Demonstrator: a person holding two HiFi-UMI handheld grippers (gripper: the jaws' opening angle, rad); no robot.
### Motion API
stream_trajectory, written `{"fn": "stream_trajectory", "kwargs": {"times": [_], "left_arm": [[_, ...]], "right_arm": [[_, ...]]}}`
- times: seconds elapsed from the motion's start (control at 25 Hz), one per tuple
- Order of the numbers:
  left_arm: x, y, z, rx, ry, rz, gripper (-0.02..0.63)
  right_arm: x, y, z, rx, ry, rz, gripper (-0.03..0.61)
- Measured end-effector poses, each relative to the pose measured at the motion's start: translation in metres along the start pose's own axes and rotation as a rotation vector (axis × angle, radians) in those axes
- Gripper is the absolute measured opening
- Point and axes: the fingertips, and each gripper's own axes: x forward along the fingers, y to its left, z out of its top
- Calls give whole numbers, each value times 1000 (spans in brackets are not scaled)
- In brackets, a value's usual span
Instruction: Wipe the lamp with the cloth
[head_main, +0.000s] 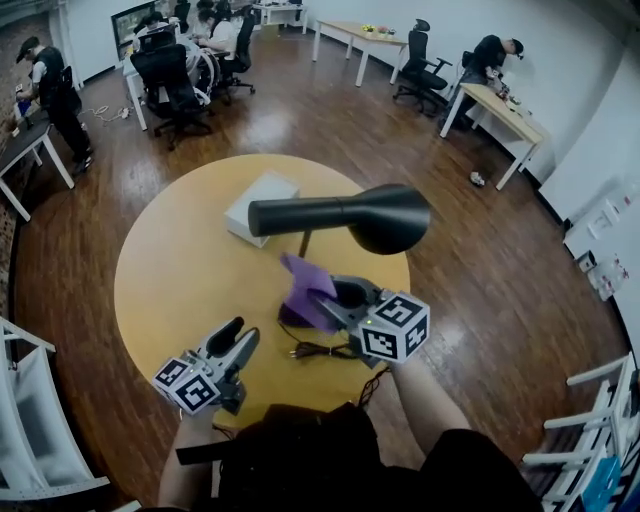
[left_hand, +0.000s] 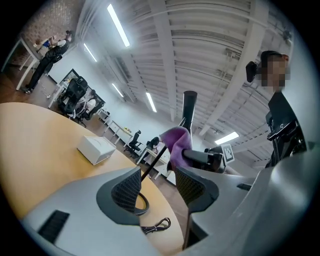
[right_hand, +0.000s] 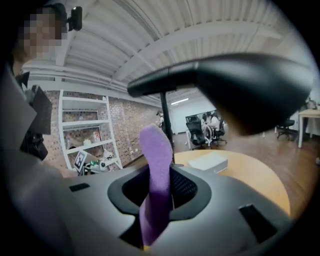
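Over the round yellow table (head_main: 160, 270), the right gripper (head_main: 340, 298) has its fingers pinched on the purple cloth (head_main: 305, 285), which sits just beneath the black lamp (head_main: 385, 215) head, beside its stem. Nearer the table's edge, the left gripper (head_main: 235, 330) hangs with fingers spread apart.

Item count as recorded: one round table (head_main: 165, 270), one lamp (head_main: 350, 214), one cloth (head_main: 307, 289), one white box (head_main: 259, 204), one black cable (head_main: 318, 350). Two grippers were present: left gripper (head_main: 236, 331), right gripper (head_main: 338, 300)
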Motion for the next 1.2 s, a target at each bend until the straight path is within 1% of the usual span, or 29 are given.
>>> {"fn": "stream_trajectory", "kwargs": {"times": [0.08,0.12,0.16,0.2,0.28,0.32,0.36,0.4,0.48,0.6,0.64,0.72,0.84,0.92,1.0,1.08,1.16,1.2], "left_arm": [[7,-6,0,1,-5,-21,209],[11,-9,0,-1,-8,-34,209],[14,-13,0,-3,-9,-48,209],[17,-16,0,-6,-8,-60,209],[22,-20,-3,-10,-3,-77,209],[25,-21,-5,-12,-2,-83,209],[27,-22,-7,-14,-1,-89,209],[29,-23,-8,-14,0,-95,209],[32,-24,-10,-14,-1,-105,209],[29,-25,-12,-11,-9,-103,209],[27,-25,-12,-10,-12,-99,209],[21,-25,-11,-13,-21,-85,209],[16,-20,-8,-12,-36,-53,209],[18,-14,-6,7,-48,-26,209],[26,-11,-5,44,-58,4,209],[37,-14,-3,80,-68,23,209],[51,-21,-1,108,-73,25,209],[58,-25,0,121,-72,23,209]], "right_arm": [[-26,3,35,-37,-79,10,95],[-40,9,54,-79,-122,19,95],[-53,15,74,-139,-161,17,95],[-65,19,93,-213,-192,-5,95],[-81,17,127,-375,-238,-106,96],[-86,11,141,-439,-255,-172,95],[-90,3,153,-483,-268,-235,95],[-91,-5,163,-509,-276,-285,96],[-85,-21,172,-542,-263,-353,96],[-72,-51,157,-594,-174,-444,96],[-72,-59,152,-594,-165,-473,97],[-83,-70,145,-559,-178,-522,97],[-104,-84,133,-510,-196,-572,97],[-117,-95,123,-492,-211,-599,97],[-133,-112,108,-445,-230,-630,97],[-155,-133,92,-341,-277,-653,97],[-175,-160,78,-198,-332,-666,97],[-182,-174,72,-134,-341,-671,97]]}}
